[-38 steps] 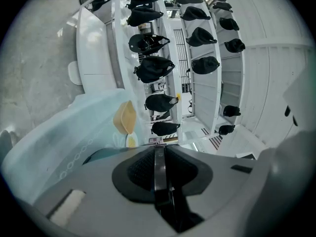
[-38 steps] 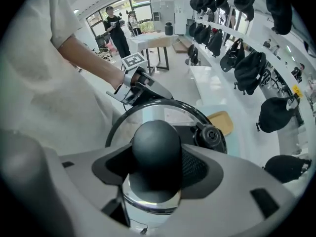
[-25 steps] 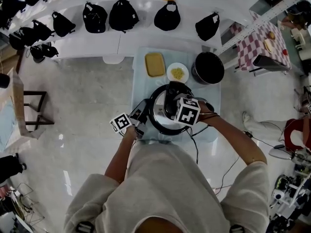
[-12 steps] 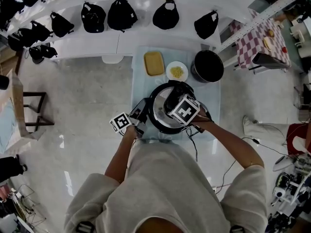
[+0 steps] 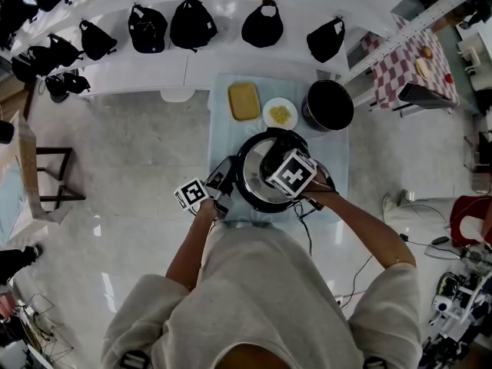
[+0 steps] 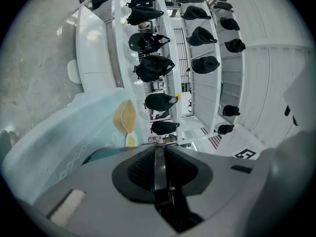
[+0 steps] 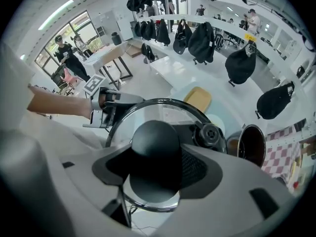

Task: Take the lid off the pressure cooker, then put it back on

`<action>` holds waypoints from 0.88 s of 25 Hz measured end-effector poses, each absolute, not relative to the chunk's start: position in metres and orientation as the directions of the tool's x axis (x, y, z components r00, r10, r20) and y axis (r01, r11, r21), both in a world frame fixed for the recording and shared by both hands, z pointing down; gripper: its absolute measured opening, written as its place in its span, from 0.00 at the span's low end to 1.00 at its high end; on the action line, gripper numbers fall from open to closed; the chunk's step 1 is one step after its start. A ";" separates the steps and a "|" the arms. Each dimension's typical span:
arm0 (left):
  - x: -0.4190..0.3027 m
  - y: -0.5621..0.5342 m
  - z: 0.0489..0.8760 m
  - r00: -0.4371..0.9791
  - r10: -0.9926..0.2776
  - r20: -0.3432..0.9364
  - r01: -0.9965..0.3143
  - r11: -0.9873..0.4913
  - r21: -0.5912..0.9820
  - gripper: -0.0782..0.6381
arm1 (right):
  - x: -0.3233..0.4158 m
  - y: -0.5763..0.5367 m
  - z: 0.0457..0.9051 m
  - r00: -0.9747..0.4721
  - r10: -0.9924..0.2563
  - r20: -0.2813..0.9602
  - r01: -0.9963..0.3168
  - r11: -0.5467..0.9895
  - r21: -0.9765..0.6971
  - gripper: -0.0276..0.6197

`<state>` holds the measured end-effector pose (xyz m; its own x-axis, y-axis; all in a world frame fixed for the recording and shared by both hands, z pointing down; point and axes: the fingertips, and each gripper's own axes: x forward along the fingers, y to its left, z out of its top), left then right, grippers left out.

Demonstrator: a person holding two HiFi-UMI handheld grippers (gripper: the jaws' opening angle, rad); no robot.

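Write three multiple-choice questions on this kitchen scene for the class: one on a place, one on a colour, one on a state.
1. In the head view, where does the black pot stand?
A. on the floor
B. right of the white plate
C. on the white shelf

2. What colour is the rectangular tray?
A. red
B. yellow
C. green

3. The right hand-held gripper is:
A. closed on the lid's knob
B. open above the plate
C. holding the tray

Answers:
1 B, the pot sits on the table beside the plate, on its right.
2 B, the tray shows yellow in the head view.
3 A, its jaws press on both sides of the knob.
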<state>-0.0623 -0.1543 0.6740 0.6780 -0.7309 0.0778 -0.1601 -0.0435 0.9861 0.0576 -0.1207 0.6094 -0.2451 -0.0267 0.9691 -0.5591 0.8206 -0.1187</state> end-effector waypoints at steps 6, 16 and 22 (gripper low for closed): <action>-0.061 -0.155 0.672 0.687 -0.723 0.073 -0.154 -0.047 0.987 0.21 | 0.059 -0.124 0.594 -0.238 -0.029 0.971 -0.549 0.829 -0.110 0.46; -0.060 -0.155 0.671 0.704 -0.706 0.072 -0.160 -0.059 0.985 0.21 | 0.069 -0.114 0.581 -0.278 -0.047 0.959 -0.589 0.797 -0.131 0.46; -0.061 -0.154 0.673 0.712 -0.695 0.104 -0.210 -0.069 0.975 0.21 | 0.082 -0.113 0.567 -0.275 -0.068 0.959 -0.591 0.799 -0.113 0.46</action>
<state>-0.0611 -0.1538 0.6728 0.7118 -0.6947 0.1038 -0.2095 -0.0690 0.9754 0.0820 -0.1129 0.5666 -0.2753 -0.0684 0.9589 -0.5911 0.7987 -0.1128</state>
